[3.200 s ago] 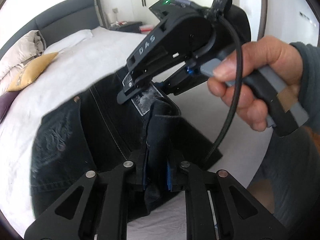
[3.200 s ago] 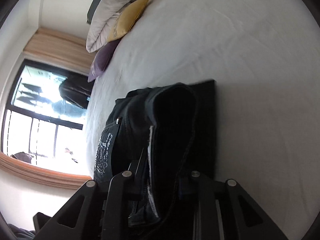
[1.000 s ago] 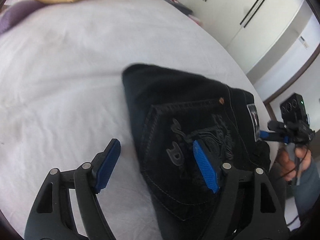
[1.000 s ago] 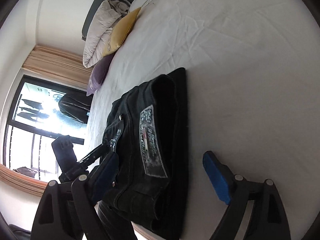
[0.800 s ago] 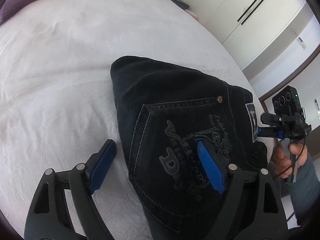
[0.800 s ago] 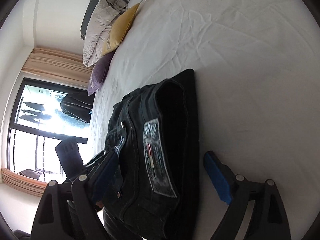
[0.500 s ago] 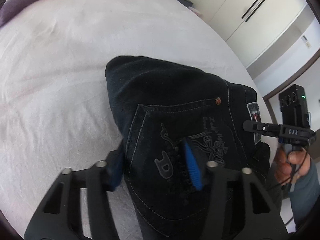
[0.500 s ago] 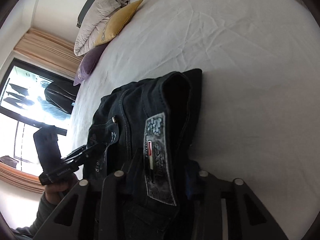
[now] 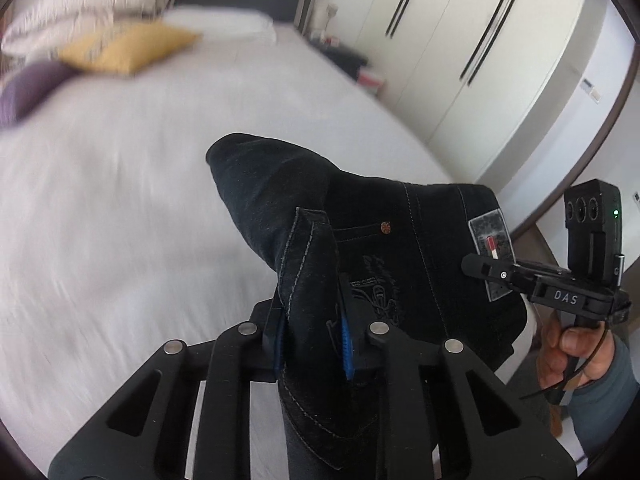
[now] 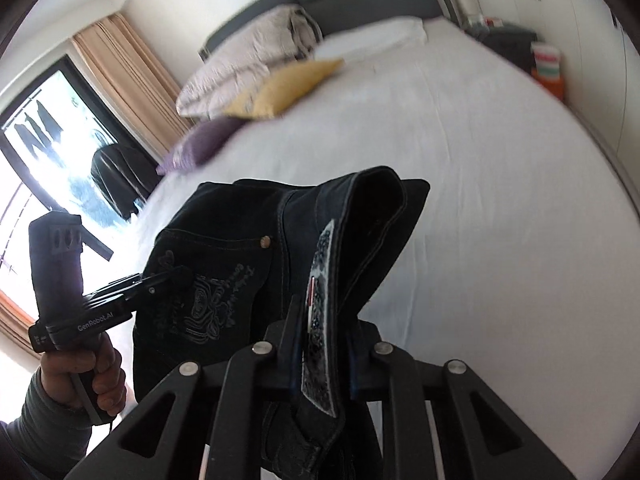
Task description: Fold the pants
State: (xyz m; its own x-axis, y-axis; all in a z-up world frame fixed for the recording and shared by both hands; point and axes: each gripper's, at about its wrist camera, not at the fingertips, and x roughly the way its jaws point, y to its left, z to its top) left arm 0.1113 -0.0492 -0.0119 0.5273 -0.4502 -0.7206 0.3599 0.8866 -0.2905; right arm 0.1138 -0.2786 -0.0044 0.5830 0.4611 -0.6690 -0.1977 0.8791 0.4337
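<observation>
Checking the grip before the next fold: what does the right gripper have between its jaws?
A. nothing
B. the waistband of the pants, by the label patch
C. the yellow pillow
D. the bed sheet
B: the right gripper is closing on the pants at the waistband, beside the label patch.

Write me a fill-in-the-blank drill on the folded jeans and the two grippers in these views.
1. The left gripper is closing on a fold of the black ____.
2. The right gripper pinches the waistband at its grey ____ patch.
3. Among the pillows on the bed, a yellow cushion lies beside a ____ one.
4. Both gripper pads are coloured ____.

Missing words: jeans; label; purple; blue
</observation>
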